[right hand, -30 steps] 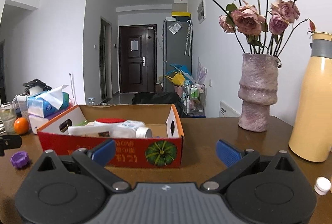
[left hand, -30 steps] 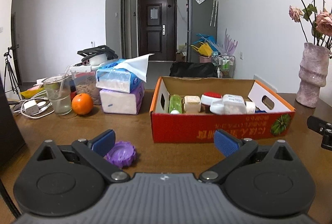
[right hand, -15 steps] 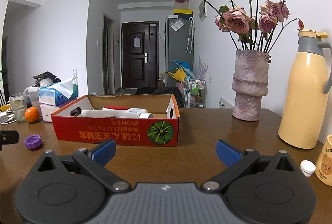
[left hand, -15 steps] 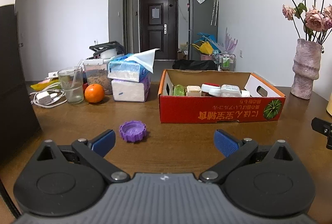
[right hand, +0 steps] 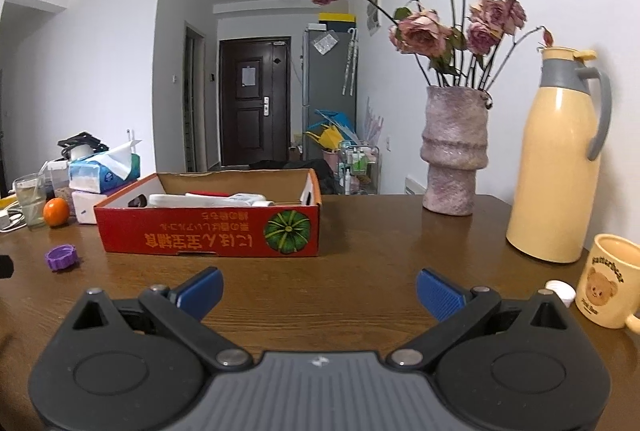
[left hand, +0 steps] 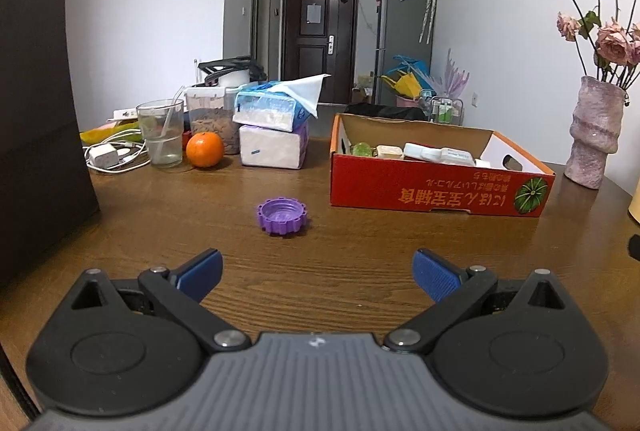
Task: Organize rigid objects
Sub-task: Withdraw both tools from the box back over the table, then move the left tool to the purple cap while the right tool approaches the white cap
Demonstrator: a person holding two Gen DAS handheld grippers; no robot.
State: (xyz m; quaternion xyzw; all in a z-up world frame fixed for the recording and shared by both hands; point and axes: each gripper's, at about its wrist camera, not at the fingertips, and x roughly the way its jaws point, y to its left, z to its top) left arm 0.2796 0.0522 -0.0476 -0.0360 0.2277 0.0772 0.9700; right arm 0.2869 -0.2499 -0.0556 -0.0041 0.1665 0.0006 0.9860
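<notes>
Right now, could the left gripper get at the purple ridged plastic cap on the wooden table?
Probably yes: the left gripper is open, the purple ridged plastic cap lies ahead, only bare wooden table between.

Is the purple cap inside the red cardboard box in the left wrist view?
No, the purple cap lies on the bare table, apart from and left of the red cardboard box.

The red cardboard box's [right hand: 208, 235] near wall hides most of its contents; the yellow bear mug [right hand: 610, 281] is cut off at right.
</notes>
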